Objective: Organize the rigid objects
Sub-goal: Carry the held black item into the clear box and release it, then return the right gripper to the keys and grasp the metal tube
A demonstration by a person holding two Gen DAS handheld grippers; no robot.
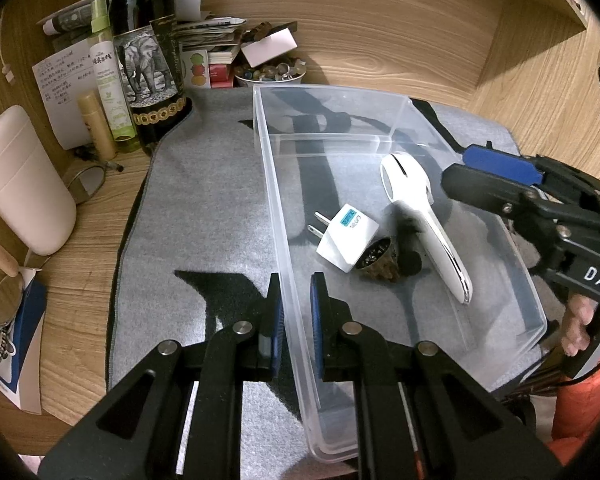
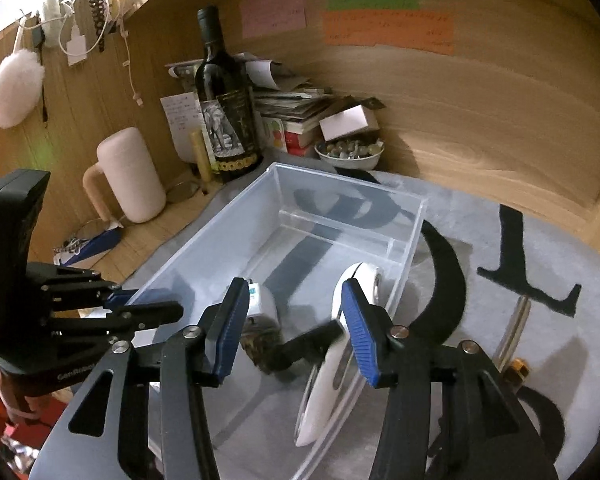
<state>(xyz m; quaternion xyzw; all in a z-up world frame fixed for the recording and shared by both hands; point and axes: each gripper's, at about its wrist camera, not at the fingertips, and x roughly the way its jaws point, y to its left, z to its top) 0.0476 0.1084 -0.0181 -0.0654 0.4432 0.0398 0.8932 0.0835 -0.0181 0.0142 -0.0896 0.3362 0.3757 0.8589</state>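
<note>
A clear plastic bin (image 1: 276, 184) stands on a grey mat. It holds a white plug adapter (image 1: 346, 240), a white handled tool (image 1: 424, 220), a dark round cup (image 1: 378, 262) and a small black piece (image 1: 410, 262). My left gripper (image 1: 296, 316) is shut on the bin's near left wall, one finger on each side. My right gripper (image 2: 296, 324) is open and empty above the bin's right side; it also shows in the left wrist view (image 1: 484, 172). In the right wrist view the bin (image 2: 340, 184), the adapter (image 2: 260, 300) and the white tool (image 2: 324, 384) show between its fingers.
A wine bottle (image 1: 148, 60), a spray bottle (image 1: 108, 80), papers and a bowl of small items (image 1: 270, 74) crowd the back. A pale mug (image 1: 20, 184) stands at left. A metal tool with a brass end (image 2: 512, 336) lies on the mat right of the bin.
</note>
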